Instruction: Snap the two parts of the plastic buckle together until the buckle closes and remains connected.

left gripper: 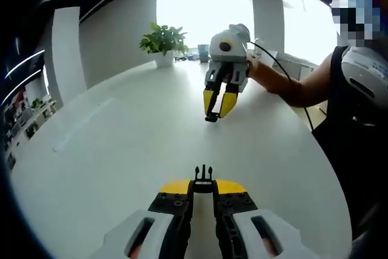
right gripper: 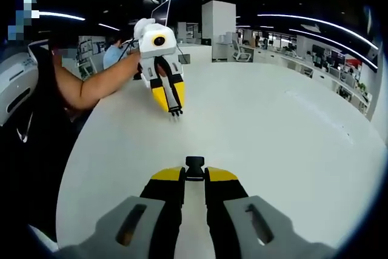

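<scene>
My left gripper [left gripper: 204, 188] is shut on the black pronged half of the buckle [left gripper: 204, 176], whose prongs stick out past the yellow jaw tips. Across the white table [left gripper: 121, 150], the right gripper [left gripper: 219, 102] hangs tips down, with a small black piece [left gripper: 211, 116] at its end. In the right gripper view, my right gripper [right gripper: 194, 176] is shut on the black socket half of the buckle [right gripper: 194, 167]. The left gripper [right gripper: 169, 98] faces it there, with the pronged half [right gripper: 175, 112] poking out. The two halves are well apart.
A potted plant [left gripper: 162, 42] stands at the table's far edge by bright windows. A person's arm [left gripper: 291, 86] reaches in from the right and a body in dark clothes stands at the table edge [right gripper: 36, 150]. Office desks [right gripper: 327, 65] lie beyond.
</scene>
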